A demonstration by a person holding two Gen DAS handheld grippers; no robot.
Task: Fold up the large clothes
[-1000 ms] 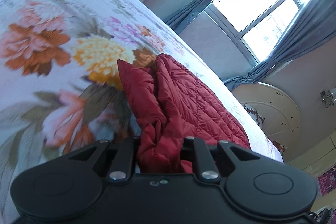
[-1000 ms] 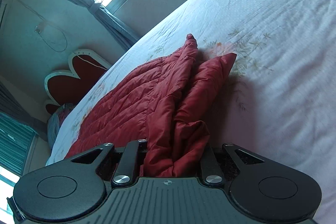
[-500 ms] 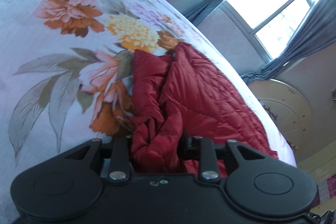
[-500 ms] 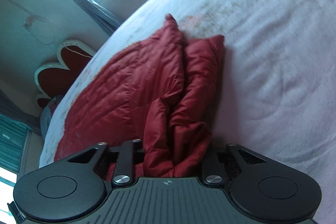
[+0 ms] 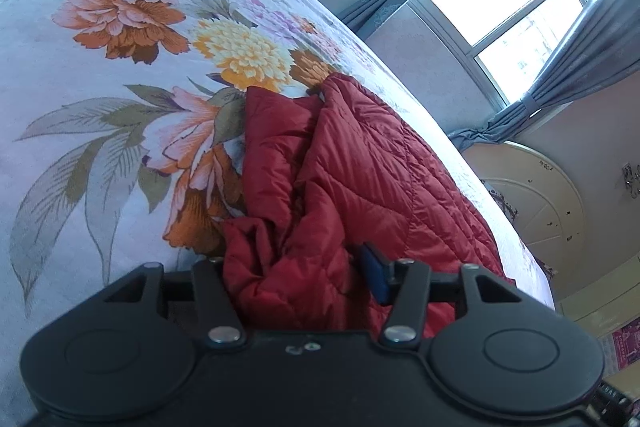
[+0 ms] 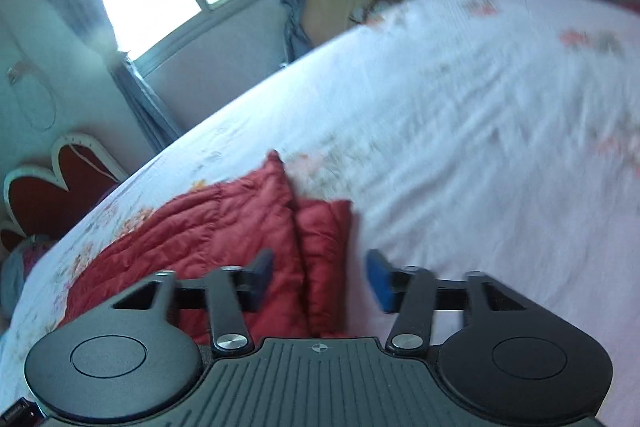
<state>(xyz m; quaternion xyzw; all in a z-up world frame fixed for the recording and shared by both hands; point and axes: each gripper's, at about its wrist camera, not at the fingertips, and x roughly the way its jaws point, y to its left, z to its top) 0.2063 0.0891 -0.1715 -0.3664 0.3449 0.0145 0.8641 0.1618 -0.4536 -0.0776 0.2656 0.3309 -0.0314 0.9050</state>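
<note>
The left tool [image 5: 296, 279] is opening with bunched red quilted jacket [image 5: 360, 179] between its pads, and the right tool [image 6: 320, 277] is opening above the jacket, which lies low-centre on the floral bed [image 5: 80, 107].

Bright daylight pours through the window [image 5: 532, 15] between tied-back grey curtains [image 5: 592, 67]; a floral bedspread [image 5: 120, 67] covers the bed below a heart-shaped headboard [image 6: 60, 187].

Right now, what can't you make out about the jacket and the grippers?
- Left view: left gripper's left pad, hidden behind bunched jacket; jaws opening.
- Right view: motion blur smears the bedspread print; right gripper opening.
- Both views: the jacket's near edge, hidden by the gripper bodies.
</note>
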